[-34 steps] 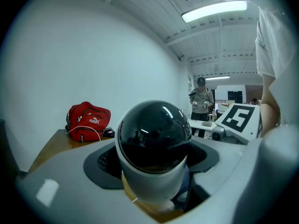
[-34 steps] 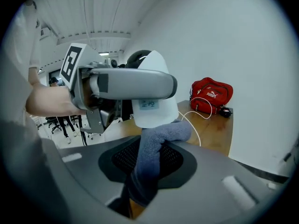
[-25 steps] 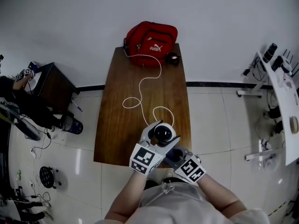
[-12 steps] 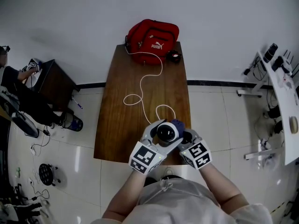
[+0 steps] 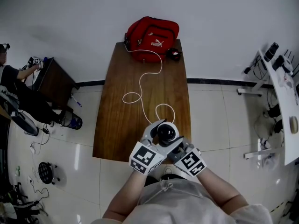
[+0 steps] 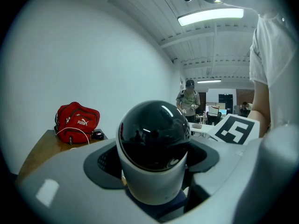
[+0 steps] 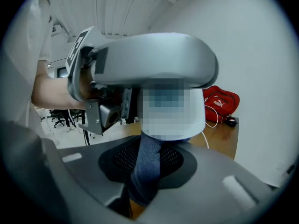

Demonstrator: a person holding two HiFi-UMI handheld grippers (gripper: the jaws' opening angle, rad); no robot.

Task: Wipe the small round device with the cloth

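- Left hand-held gripper (image 5: 161, 138): clamped on device (image 6: 153, 139), above desk (image 5: 135, 78), near its 6 o'clock edge.
- Right hand-held gripper (image 5: 180, 148): pinching cloth (image 7: 147, 167); I've swung it from device's 2 o'clock to 5, under the base; wiping looks underway.

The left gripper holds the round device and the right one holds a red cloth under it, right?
Wrong colour: the cloth is blue, as the right gripper view shows. The left gripper does hold the round device, the right gripper the cloth under it.

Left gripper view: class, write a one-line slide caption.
Left hand-held gripper clamps a small round white device with glossy black dome; red fabric bag sits on brown wooden table behind.
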